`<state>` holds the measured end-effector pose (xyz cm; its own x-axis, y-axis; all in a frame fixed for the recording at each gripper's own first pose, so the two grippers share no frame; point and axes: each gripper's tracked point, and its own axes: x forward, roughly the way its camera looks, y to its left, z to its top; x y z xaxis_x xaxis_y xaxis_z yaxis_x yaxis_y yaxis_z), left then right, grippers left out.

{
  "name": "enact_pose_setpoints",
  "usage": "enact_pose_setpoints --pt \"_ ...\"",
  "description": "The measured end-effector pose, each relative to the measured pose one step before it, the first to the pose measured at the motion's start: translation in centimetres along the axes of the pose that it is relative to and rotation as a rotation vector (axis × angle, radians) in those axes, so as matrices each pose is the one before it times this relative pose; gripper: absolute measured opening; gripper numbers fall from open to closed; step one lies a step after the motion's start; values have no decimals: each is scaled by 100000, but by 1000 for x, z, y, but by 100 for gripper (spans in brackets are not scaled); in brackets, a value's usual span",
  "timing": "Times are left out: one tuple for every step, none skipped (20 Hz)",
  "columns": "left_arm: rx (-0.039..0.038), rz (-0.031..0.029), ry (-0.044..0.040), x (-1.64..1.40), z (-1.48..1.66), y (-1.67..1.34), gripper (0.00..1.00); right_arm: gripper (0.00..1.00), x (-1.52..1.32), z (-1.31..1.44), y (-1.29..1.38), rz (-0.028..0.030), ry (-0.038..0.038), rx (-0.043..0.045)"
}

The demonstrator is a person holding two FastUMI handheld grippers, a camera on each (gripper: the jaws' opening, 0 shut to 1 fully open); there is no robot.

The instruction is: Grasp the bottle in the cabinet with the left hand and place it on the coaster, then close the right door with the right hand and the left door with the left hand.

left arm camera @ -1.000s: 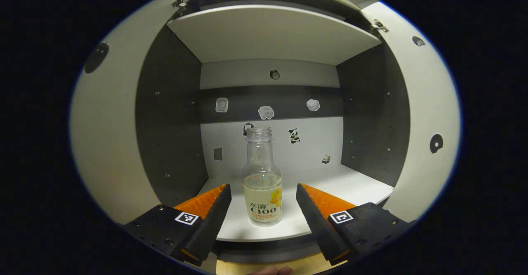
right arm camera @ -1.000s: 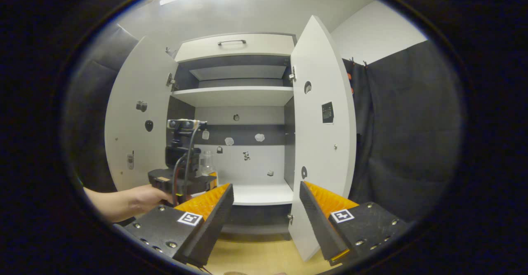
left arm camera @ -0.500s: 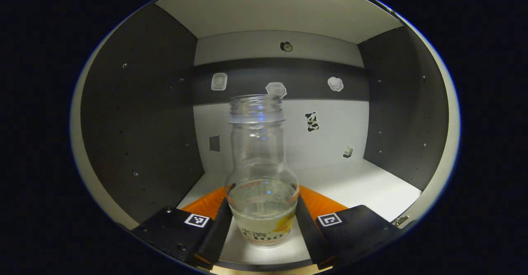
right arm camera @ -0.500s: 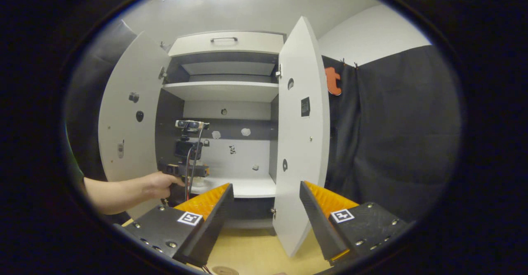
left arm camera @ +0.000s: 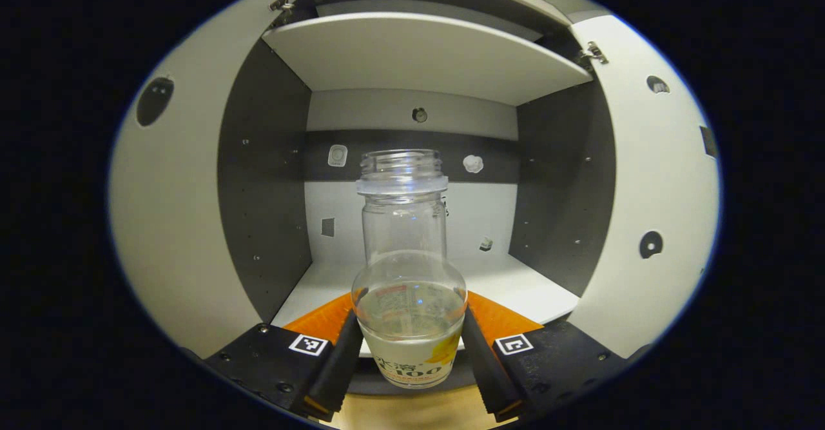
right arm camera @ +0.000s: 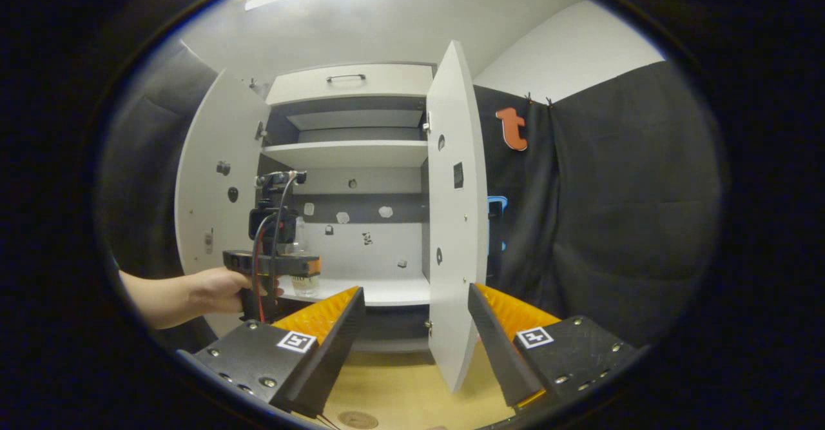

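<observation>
My left gripper [left arm camera: 408,352] clamps bottle [left arm camera: 408,288] low on body, upright so liquid stays in, at cabinet shelf [left arm camera: 541,294] front edge. My right gripper [right arm camera: 416,327] wide, empty, facing right door [right arm camera: 451,224].

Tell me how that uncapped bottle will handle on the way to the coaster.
The bottle looks like rigid clear plastic, so it likely won't buckle between the left tongs. It seems partly filled and has no cap: probably light, but tilting may spill. Its smooth wall may slip.

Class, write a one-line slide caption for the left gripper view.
Left gripper shut on the bottle, in front of the open cabinet.
</observation>
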<state>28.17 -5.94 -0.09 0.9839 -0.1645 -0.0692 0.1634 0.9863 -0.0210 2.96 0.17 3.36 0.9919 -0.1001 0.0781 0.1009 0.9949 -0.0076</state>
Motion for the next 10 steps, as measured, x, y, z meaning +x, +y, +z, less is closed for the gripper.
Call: enact_pose_setpoints --pt "478 -67 -2360 -1831 315 -141 79 97 -524 196 75 1284 -375 441" --pt "708 615 -1527 -1618 313 -47 79 97 -443 25 -33 929 -249 529" --pt "401 233 -1083 -1720 137 -61 79 97 -409 21 -83 778 -41 550" --pt "-44 277 -405 -1496 161 -85 79 97 -278 -81 -26 448 196 670" --pt "-342 -53 -308 -1572 -28 -186 79 97 -367 -32 -123 440 -71 634" --pt "-316 -360 -3 -1379 -135 -156 79 97 -323 -54 -22 687 -10 721" --pt "-146 341 -45 -1346 -229 22 79 97 -332 -14 -45 653 -100 554" --pt "-75 537 56 -1180 -338 130 79 97 -237 -44 -43 584 -91 335" --pt "11 498 -691 -1081 -397 33 80 97 -211 -36 -14 593 153 -12" --pt "242 669 -98 -855 -547 61 80 97 -139 -183 -97 370 198 -147"
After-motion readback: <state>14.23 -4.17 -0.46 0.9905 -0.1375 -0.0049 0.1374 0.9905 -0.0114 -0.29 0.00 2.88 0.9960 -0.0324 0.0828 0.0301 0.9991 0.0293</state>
